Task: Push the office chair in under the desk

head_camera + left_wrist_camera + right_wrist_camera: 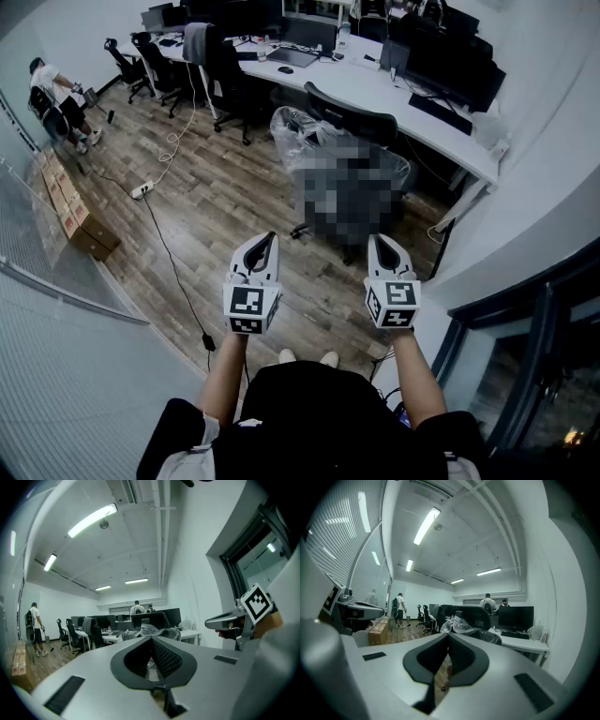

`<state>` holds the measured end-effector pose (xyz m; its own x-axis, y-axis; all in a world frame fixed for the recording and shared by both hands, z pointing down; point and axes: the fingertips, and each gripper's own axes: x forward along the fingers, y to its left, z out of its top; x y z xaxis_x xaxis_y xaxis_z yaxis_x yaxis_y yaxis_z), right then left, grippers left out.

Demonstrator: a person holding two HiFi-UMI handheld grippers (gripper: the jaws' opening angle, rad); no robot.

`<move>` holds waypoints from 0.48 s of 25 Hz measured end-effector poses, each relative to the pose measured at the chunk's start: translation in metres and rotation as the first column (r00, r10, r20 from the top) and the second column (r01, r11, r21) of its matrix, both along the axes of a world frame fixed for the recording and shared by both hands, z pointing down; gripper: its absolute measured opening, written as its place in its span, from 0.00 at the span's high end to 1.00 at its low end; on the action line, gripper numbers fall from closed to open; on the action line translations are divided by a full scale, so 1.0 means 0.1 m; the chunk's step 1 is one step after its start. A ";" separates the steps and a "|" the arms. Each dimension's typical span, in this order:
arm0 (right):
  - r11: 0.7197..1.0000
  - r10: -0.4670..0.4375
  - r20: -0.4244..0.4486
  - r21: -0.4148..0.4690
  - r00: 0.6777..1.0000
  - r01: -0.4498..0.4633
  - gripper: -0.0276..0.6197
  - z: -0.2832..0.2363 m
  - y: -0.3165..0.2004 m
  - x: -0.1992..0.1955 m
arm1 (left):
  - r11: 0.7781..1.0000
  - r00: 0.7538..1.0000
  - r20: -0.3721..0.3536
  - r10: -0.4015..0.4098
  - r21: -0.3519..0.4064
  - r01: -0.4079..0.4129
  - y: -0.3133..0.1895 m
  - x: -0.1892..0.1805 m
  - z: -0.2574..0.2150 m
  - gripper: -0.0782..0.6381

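A black office chair point(352, 120) draped in clear plastic stands on the wood floor beside the long white desk point(375, 89), its backrest on the desk side. A mosaic patch covers its seat. Both grippers are held level side by side, short of the chair and apart from it. My left gripper point(270, 240) is shut with nothing in it, and so is my right gripper point(378, 242). In the left gripper view the chair point(151, 619) shows just over the shut left gripper point(151, 640). In the right gripper view the chair point(476, 616) rises behind the shut right gripper point(448, 637).
Monitors point(455, 70) and a keyboard sit on the desk. A cable and power strip point(142, 189) run across the floor at left, near cardboard boxes point(82, 225) by the glass wall. More chairs point(148, 66) and a person point(54, 94) are far left.
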<state>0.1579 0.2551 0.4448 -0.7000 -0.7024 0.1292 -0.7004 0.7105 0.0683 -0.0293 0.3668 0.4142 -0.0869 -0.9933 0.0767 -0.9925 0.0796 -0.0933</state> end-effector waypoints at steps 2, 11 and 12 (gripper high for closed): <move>1.000 0.003 -0.002 -0.009 1.000 -0.003 0.92 0.04 0.04 0.03 | 1.000 1.000 -0.028 0.013 -0.003 -0.013 0.03 0.01 0.05 0.87; 0.999 0.003 0.040 -0.038 0.999 -0.001 0.92 0.07 -0.03 0.11 | 1.000 1.000 0.001 -0.004 -0.019 0.004 -0.03 0.01 0.14 0.87; 0.999 0.001 0.038 -0.039 0.999 0.001 0.92 0.08 -0.05 0.11 | 1.000 1.000 0.003 -0.004 -0.020 0.004 -0.04 0.03 0.14 0.87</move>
<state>0.1693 0.2505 0.4527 -0.7049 -0.6973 0.1299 -0.7019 0.7122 0.0144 -0.0264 0.3628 0.4278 -0.0907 -0.9912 0.0962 -0.9919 0.0813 -0.0973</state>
